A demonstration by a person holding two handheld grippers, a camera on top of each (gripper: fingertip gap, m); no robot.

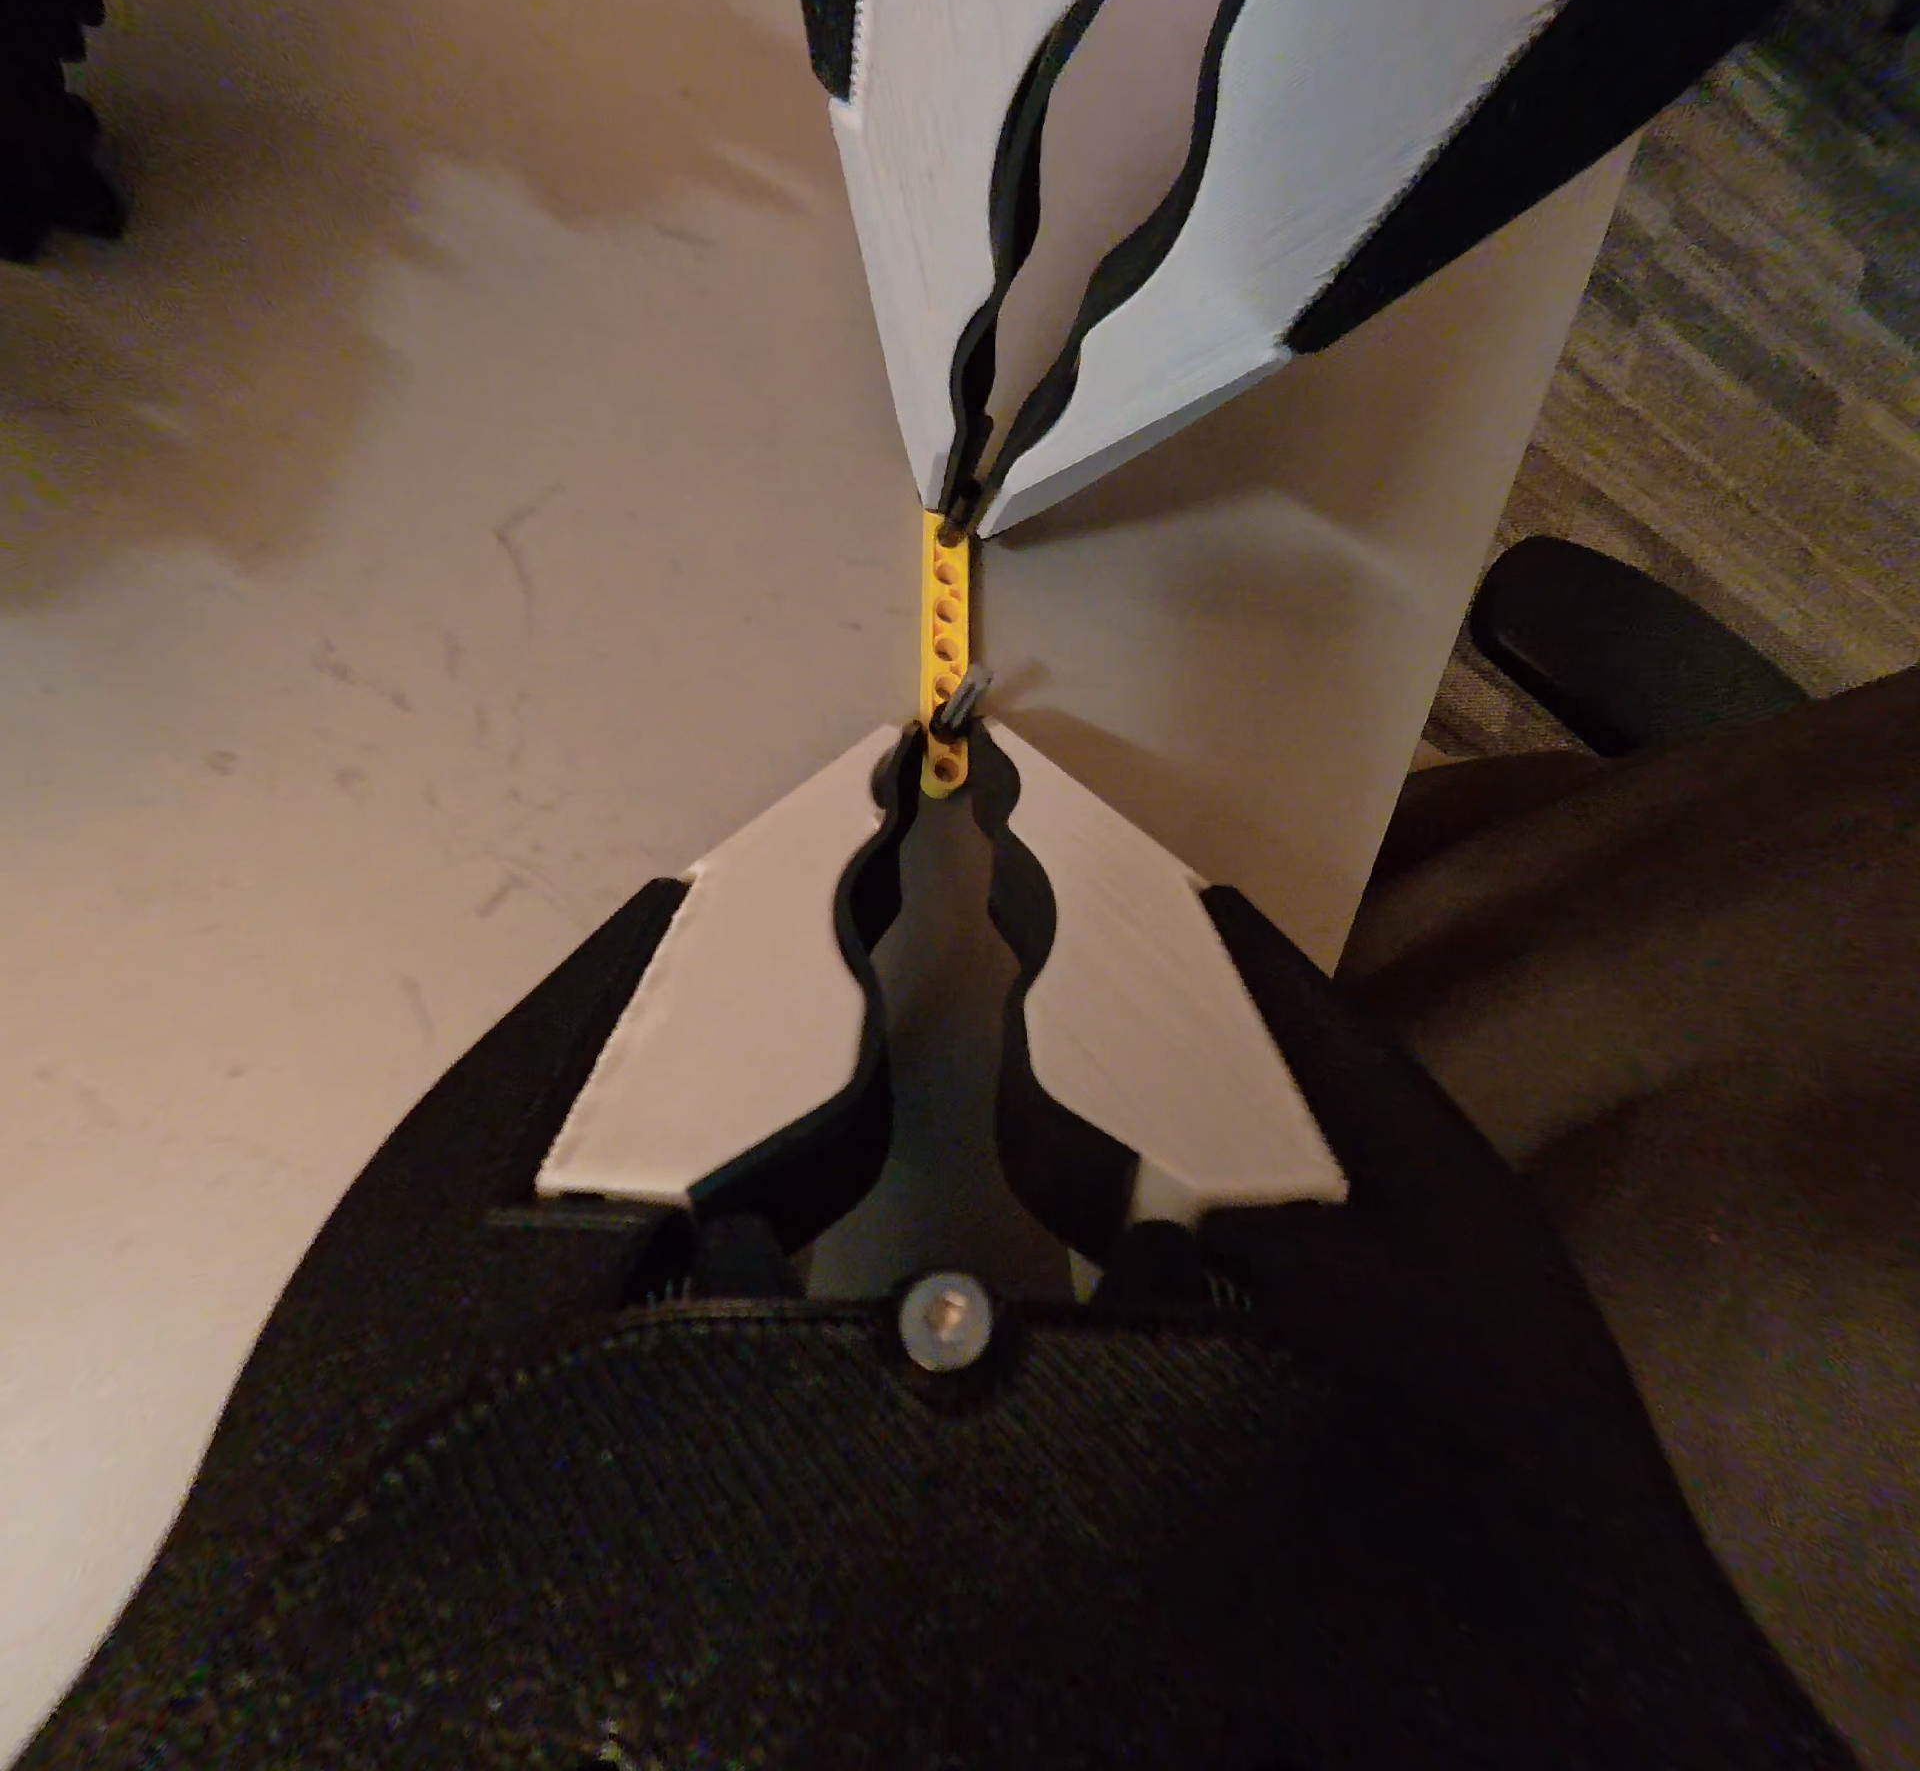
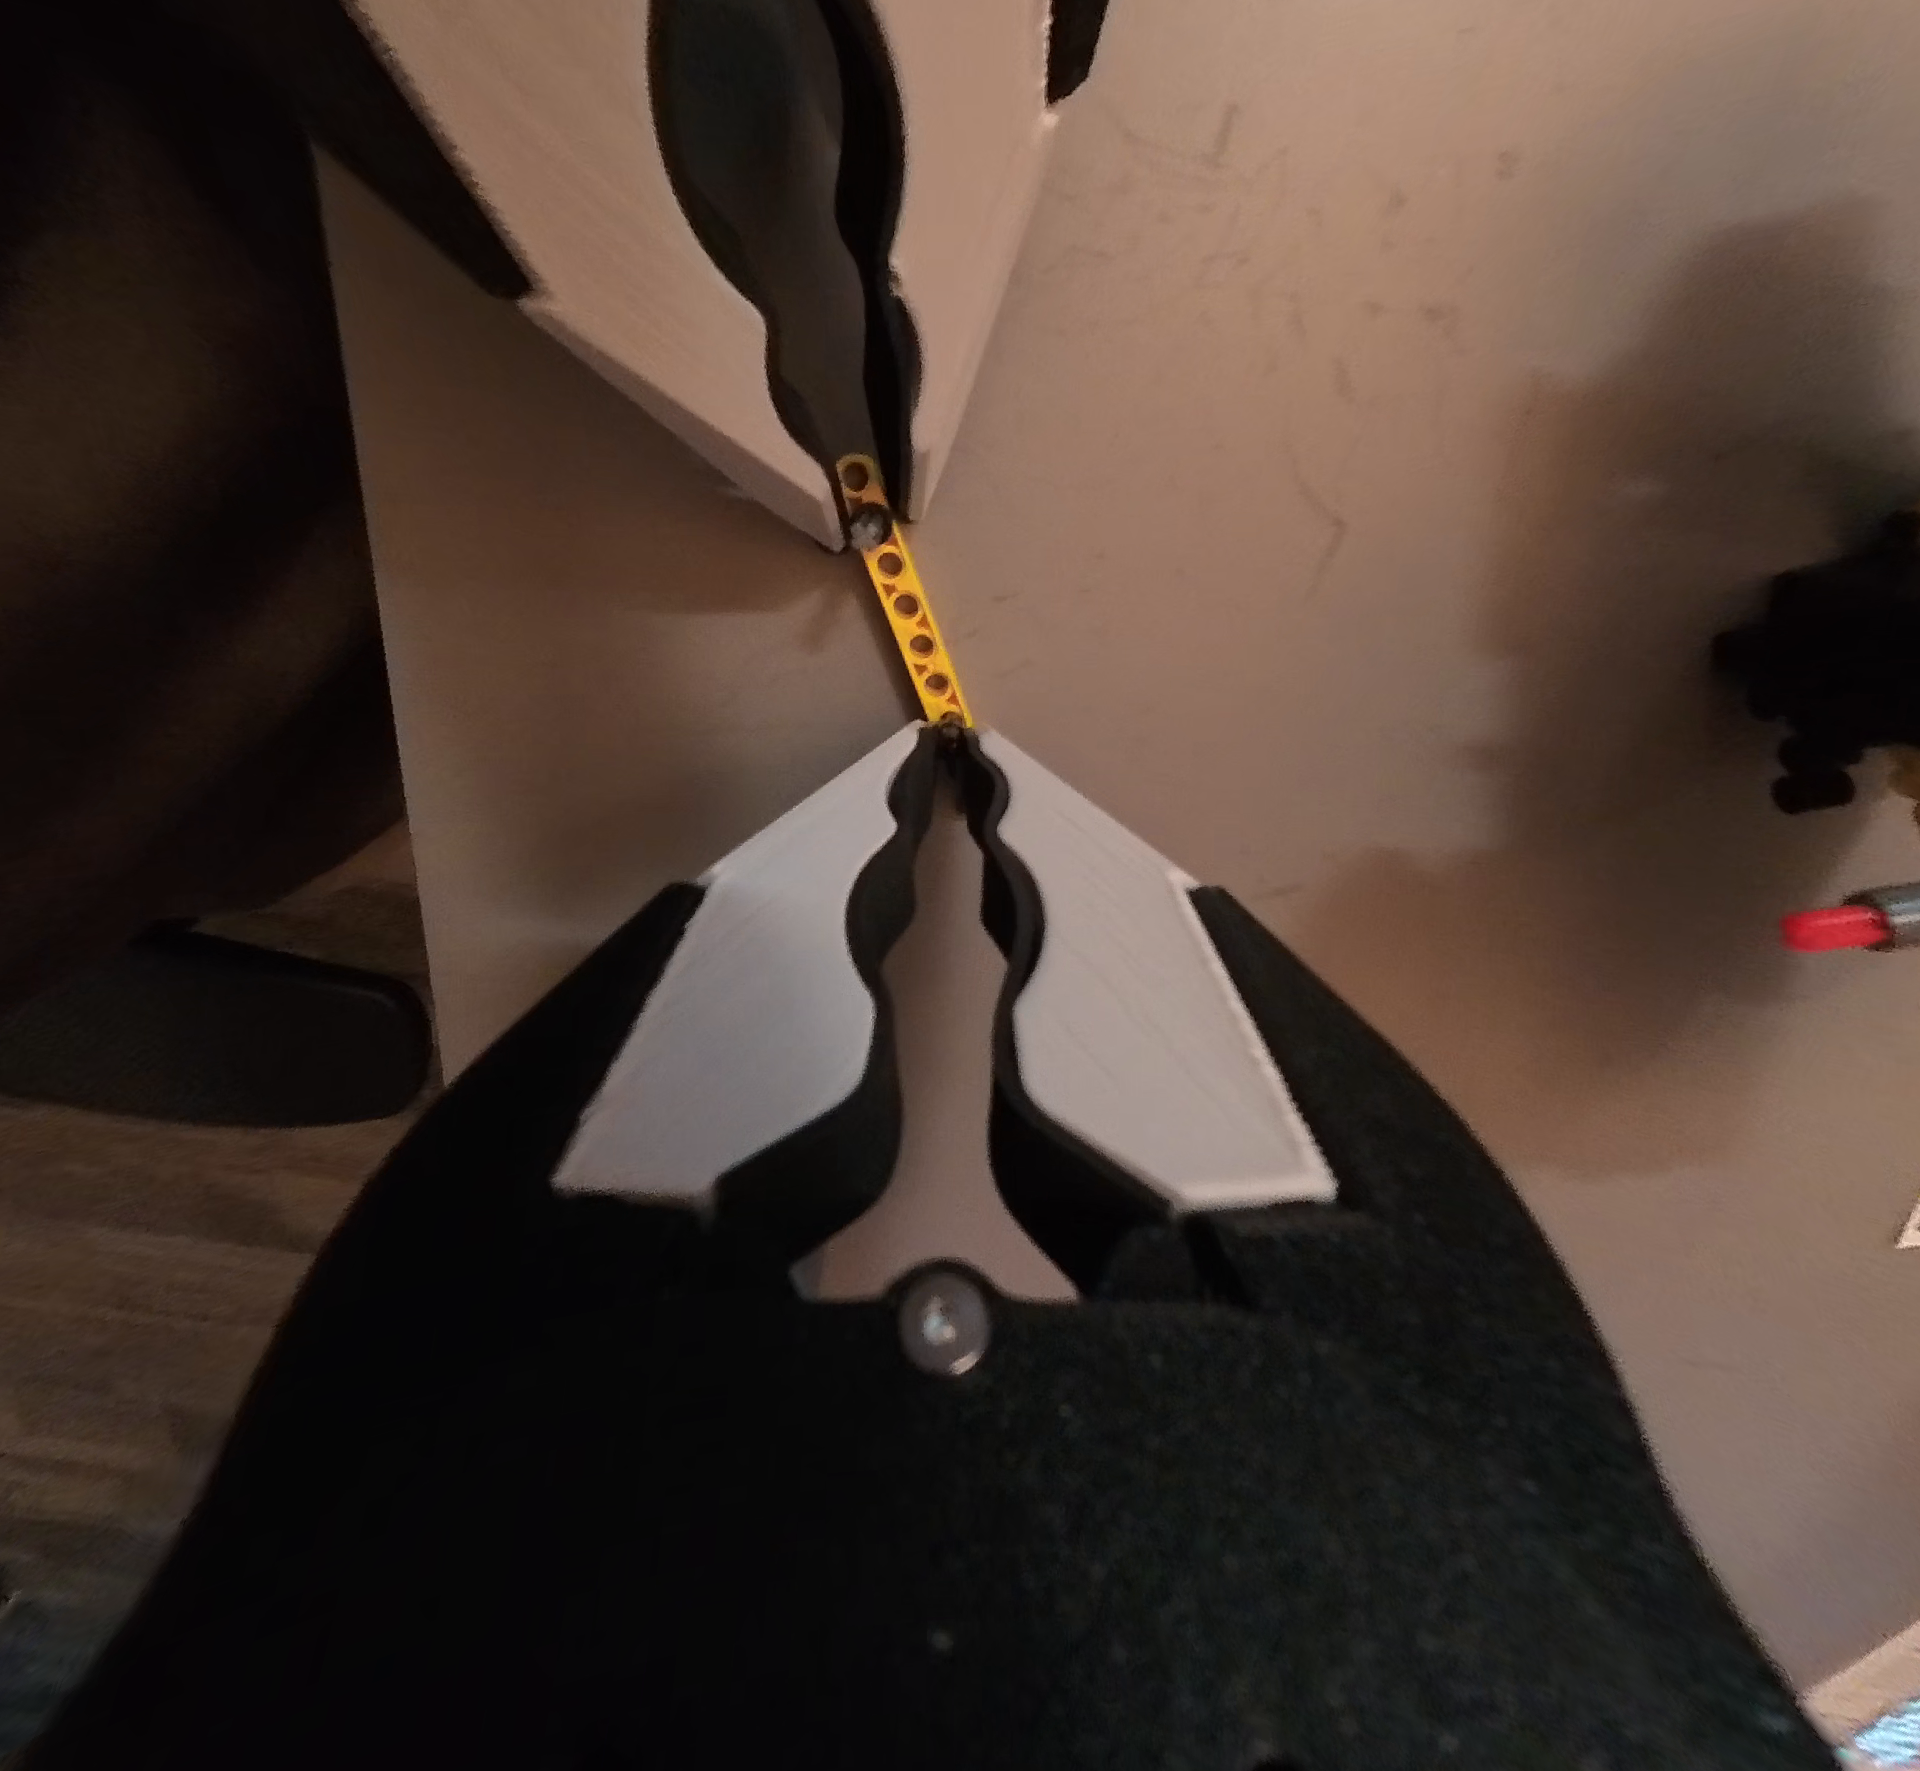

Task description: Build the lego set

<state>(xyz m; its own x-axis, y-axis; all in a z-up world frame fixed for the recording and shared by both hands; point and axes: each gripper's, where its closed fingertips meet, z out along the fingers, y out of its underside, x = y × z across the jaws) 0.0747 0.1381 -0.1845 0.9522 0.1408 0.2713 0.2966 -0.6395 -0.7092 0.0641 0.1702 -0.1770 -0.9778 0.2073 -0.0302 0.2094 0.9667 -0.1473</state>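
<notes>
A yellow beam with a row of holes (image 1: 948,615) is held in the air over the white table (image 1: 364,734). My left gripper (image 1: 943,747) is shut on its near end. A short grey pin (image 1: 966,695) sticks out of the beam just ahead of the left fingertips. My right gripper (image 1: 962,508) comes in from the top and is shut on a small dark pin at the beam's far end. In the right wrist view the beam (image 2: 914,635) runs from my right gripper (image 2: 948,736) up to the left gripper (image 2: 871,516), with the grey pin (image 2: 864,532) at the left gripper's tips.
A heap of small black parts (image 2: 1829,672) lies on the table (image 2: 1299,319); it also shows in the left wrist view (image 1: 47,100). A red-tipped object (image 2: 1834,928) lies near it. The table edge (image 1: 1455,630) is close, with a black chair arm (image 1: 1621,646) and floor beyond. One gripper's finger ends stand about 4 cm off the other's.
</notes>
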